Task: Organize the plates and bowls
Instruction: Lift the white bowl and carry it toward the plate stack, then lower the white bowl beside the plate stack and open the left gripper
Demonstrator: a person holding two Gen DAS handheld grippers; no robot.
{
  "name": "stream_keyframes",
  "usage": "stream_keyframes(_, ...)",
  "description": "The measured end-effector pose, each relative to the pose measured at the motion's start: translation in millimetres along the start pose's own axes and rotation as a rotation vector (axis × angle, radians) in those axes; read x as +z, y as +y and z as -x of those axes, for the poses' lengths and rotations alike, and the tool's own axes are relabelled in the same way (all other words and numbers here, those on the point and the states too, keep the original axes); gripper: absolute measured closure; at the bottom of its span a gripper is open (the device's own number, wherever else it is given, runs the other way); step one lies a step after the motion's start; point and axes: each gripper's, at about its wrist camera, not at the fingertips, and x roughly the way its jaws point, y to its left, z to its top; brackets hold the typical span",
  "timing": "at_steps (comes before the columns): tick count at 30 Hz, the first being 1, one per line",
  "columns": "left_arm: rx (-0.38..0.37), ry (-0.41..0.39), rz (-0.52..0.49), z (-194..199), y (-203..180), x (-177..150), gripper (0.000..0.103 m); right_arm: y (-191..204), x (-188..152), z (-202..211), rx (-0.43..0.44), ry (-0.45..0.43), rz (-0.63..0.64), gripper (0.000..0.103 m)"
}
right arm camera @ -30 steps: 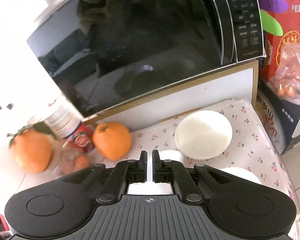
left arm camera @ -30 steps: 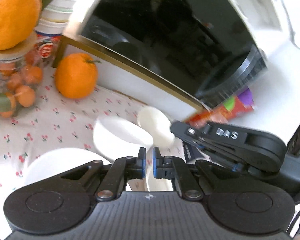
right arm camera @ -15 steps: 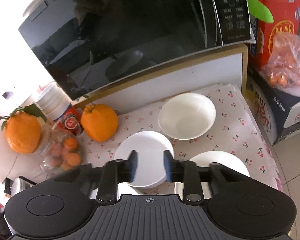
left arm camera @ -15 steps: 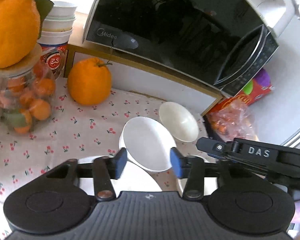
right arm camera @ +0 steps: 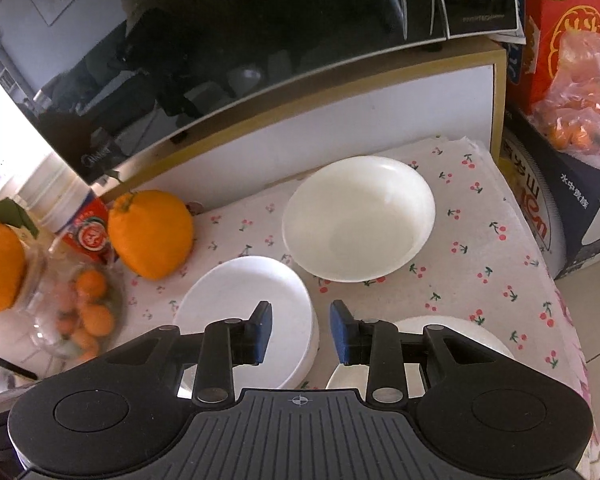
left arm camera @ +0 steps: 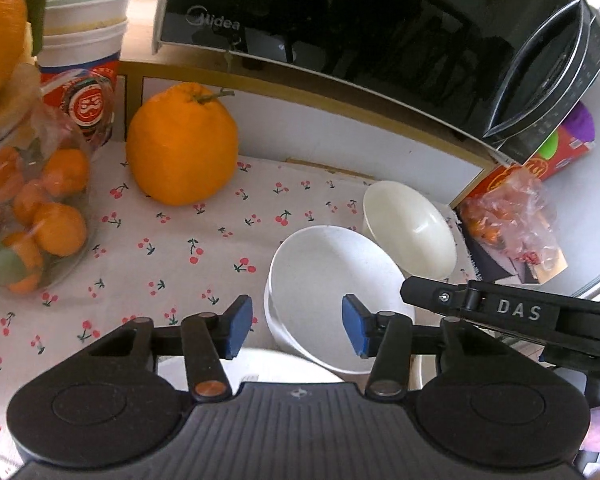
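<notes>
A cream bowl [right arm camera: 360, 216] sits at the back right of the cherry-print cloth [right arm camera: 488, 248]; it also shows in the left wrist view [left arm camera: 412, 228]. A white bowl [right arm camera: 248, 308] stands nearer, left of it, and shows in the left wrist view [left arm camera: 332, 288]. A white plate [right arm camera: 460, 336] lies at the front right, partly hidden by my right gripper [right arm camera: 300, 332], which is open and empty above the gap between bowl and plate. My left gripper [left arm camera: 296, 330] is open and empty over the white bowl's near rim. Another white plate [left arm camera: 260, 364] lies under it.
A black microwave [right arm camera: 260, 40] on a white shelf overhangs the back. A large orange [left arm camera: 180, 144], a jar of small oranges [left arm camera: 32, 208] and stacked cups [left arm camera: 84, 48] stand at the left. Boxes and a bag of oranges [right arm camera: 580, 92] stand beyond the table's right edge.
Both grippers went from shut to open and pulled back and up, bringing the bowls and plates into fuller view.
</notes>
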Motion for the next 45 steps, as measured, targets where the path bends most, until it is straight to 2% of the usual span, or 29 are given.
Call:
stream_keyframes(10,0.024,0.027,-0.001,-13.2,-0.6,-0.4,0.066,2.8,0.1,-21.2,-0.020,0.018,0.026,0.073)
stream_keyframes(18,0.048,0.039,0.010,-16.4,0.3,-1.6,0.084,-1.8,-6.3,-31.6,-0.039,0.031,0.014,0.092)
stream_keyframes(23,0.057,0.036,-0.013,-14.4,-0.7,-2.0,0.090,-1.5,-7.9,-30.6,-0.042,0.019,0.011,0.093)
stream_keyframes(30,0.053,0.014,-0.030,1.3,-8.2,-0.5,0.090,2.3,-2.8,-11.8,-0.040,-0.014,0.001,0.093)
stream_keyframes(37,0.037,-0.003,-0.047,30.8,-21.6,-2.5,0.090,9.7,0.7,25.0,-0.044,-0.051,-0.001,0.093)
stream_keyframes(45,0.006,0.006,-0.063,64.4,-32.1,-23.8,0.089,3.7,-11.6,72.7,-0.016,-0.065,-0.088,0.092)
